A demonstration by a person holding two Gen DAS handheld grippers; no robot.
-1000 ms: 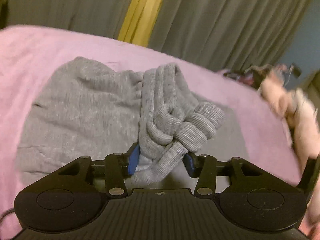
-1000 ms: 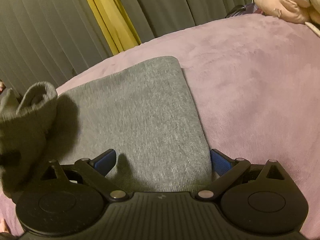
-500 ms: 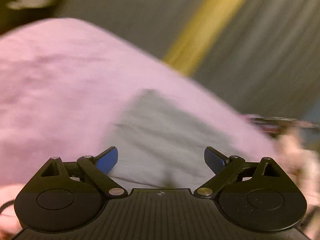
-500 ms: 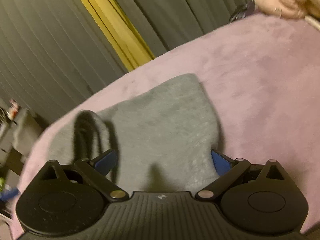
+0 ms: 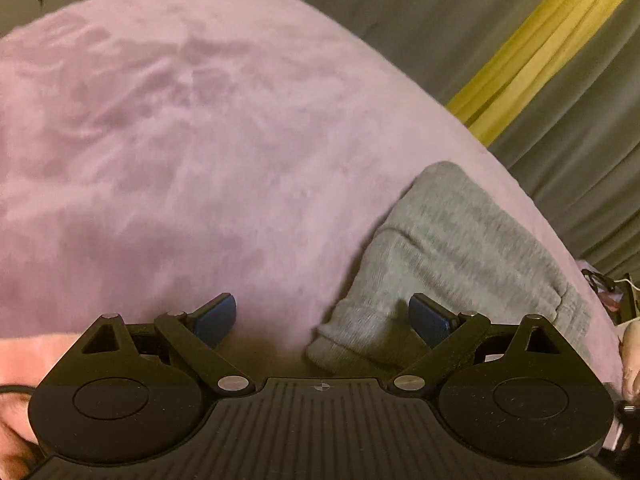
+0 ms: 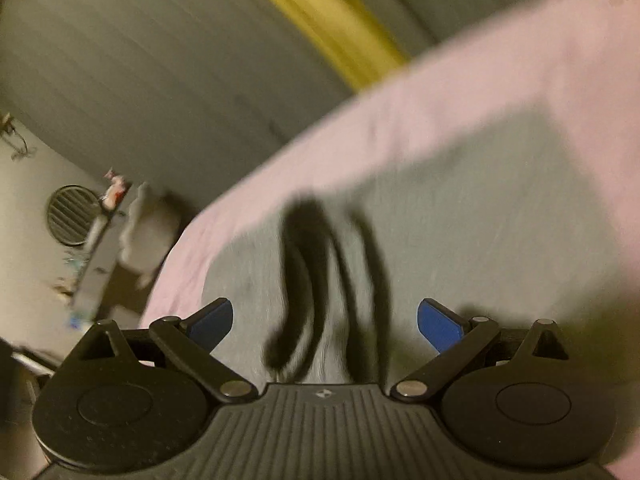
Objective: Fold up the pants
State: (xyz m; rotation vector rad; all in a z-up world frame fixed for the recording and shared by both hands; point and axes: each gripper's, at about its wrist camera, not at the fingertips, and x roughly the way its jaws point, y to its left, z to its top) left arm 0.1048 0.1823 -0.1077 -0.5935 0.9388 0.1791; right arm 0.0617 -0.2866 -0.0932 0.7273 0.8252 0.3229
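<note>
The grey pants (image 5: 452,256) lie folded on the pink blanket (image 5: 180,168). In the left wrist view their near corner sits just right of my left gripper (image 5: 324,312), which is open and empty above the blanket. In the blurred right wrist view the pants (image 6: 480,216) spread flat ahead, with a dark-shadowed fold running toward my right gripper (image 6: 324,316), which is open and empty just above the cloth.
Grey curtains (image 5: 460,12) with a yellow strip (image 5: 548,40) hang behind the bed. Left of the bed in the right wrist view stand a shelf with small items (image 6: 96,248) and a round vent (image 6: 72,220). Clutter lies at the bed's right edge (image 5: 616,292).
My left gripper let go of the bunched pant cuffs, opened and swung left over the blanket. My right gripper stayed open and swung left over the pants.
</note>
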